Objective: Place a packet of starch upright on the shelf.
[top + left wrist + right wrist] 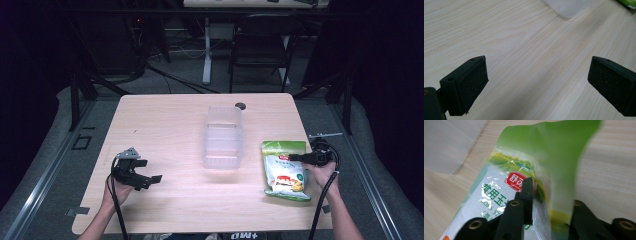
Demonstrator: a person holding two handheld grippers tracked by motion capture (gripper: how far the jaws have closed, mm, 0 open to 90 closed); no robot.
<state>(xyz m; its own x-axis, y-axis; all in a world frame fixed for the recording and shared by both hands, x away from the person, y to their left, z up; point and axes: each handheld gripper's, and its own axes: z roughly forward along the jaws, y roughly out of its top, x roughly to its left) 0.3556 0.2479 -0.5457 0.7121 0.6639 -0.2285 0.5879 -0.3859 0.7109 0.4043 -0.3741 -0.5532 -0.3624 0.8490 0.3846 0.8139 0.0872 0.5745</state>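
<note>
Right of the clear bin (223,137), on the worktop (165,125), my right gripper (300,158) pinches the green bag (284,169) at its edge; bag's long axis runs alongside the bin. My left gripper (145,177), far left of the bin, stands open, empty.

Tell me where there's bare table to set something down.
Bare wood lies between the left gripper and the clear plastic bin, along the table's far left side, and near the front edge below the bin. It is crowded at the right, where the right gripper pinches the green bag.
</note>
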